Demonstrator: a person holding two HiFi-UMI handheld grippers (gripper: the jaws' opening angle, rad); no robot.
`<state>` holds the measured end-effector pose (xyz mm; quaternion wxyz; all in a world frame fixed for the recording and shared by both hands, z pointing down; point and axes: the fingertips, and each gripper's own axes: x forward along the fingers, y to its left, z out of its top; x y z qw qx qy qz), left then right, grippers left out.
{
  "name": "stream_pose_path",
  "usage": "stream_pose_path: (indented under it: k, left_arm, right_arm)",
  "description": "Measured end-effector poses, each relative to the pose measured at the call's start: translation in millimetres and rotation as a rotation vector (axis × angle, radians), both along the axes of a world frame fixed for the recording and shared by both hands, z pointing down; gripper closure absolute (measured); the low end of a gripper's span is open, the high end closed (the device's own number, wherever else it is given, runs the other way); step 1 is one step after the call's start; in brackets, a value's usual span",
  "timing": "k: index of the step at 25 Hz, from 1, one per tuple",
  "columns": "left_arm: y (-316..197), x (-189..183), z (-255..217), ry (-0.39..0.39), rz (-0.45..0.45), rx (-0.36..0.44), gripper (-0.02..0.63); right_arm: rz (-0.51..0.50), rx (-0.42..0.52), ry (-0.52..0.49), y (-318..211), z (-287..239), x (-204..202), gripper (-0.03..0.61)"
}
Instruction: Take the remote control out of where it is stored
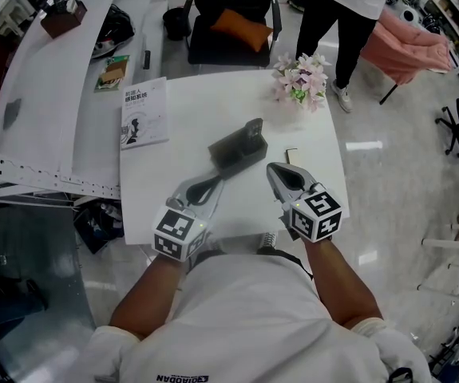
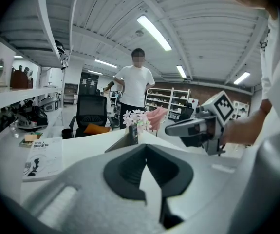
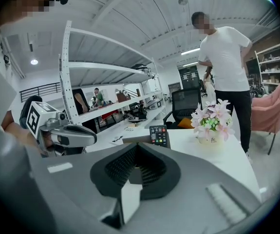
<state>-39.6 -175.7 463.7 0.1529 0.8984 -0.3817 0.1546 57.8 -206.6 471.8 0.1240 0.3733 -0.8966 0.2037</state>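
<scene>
The table [image 1: 213, 110] is white, the remote control [image 3: 159, 135] black with coloured buttons, the flowers [image 1: 301, 80] pink, the cushion [image 1: 241, 26] orange.

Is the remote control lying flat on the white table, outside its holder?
No, the remote control stands upright in the dark holder.

Both arms reach forward from the torso, elbows bent and held outward, so the bare forearms converge a little toward the front. The left forearm [image 1: 145, 294] ends at the left gripper [image 1: 213, 183], and the right forearm [image 1: 347, 287] ends at the right gripper [image 1: 275, 171]. The left marker cube [image 1: 177, 234] and the right marker cube [image 1: 315, 214] sit at the rear of each tool, nearest the wrists. The two grippers lie side by side and apart, at about the same height. Both point forward and tip slightly downward. The right gripper's jaws are together with nothing between the pads. The left gripper's jaws look closed and empty too, though a thin pale slit shows low between its pads.
</scene>
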Motion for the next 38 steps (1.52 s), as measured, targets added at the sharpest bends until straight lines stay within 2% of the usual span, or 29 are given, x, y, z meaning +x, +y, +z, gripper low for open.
stream_pose_path:
  k: [5,13,15,21,27,38]
  left_arm:
    - [-2,-4,2,-0.008,-0.007,0.000,0.612]
    - [-6,-15,7,-0.012,-0.030,0.000,0.612]
    - [-7,-16,7,-0.010,-0.034,-0.001,0.611]
    - [-9,-22,11,-0.014,-0.048,-0.013,0.612]
    - [-8,-29,15,-0.014,-0.063,-0.024,0.612]
    - [-12,-37,17,-0.011,-0.077,-0.026,0.612]
  right_arm:
    - [0.014,-0.006,0.039,-12,14,-3,0.561]
    - [0.031,-0.023,0.134,-40,44,-12,0.454]
    - [0.049,-0.034,0.148,-49,52,-12,0.411]
    - [0.071,-0.071,0.171,-73,71,-14,0.351]
    - [0.064,-0.107,0.187,-84,88,-22,0.325]
    - [0.073,-0.119,0.192,-97,97,-32,0.321]
